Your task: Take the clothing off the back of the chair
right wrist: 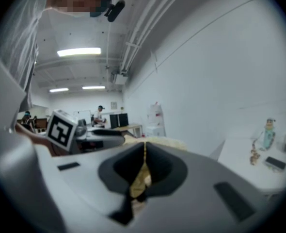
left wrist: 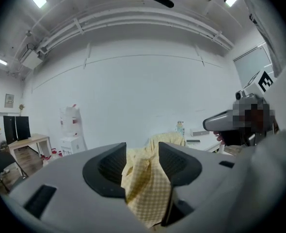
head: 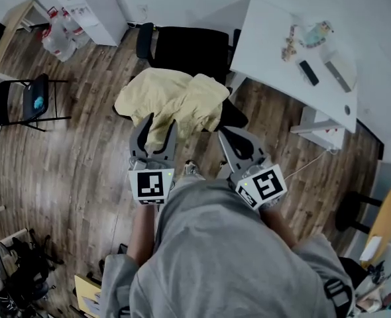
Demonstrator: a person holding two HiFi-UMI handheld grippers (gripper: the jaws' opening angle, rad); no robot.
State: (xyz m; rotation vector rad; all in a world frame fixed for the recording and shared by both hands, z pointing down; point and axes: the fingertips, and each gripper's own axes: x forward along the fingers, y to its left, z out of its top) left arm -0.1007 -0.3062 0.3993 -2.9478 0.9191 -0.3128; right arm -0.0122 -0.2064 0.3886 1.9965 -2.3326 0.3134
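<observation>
One yellow garment (head: 172,98) lay heaped over one black chair (head: 189,48), left of the white surface (head: 268,45). Two grippers: left gripper (head: 161,123) jaws spread, cloth hanging loose between them; right gripper (head: 226,136) jaws pressed together, pinching a fold at the garment's near right edge.
</observation>
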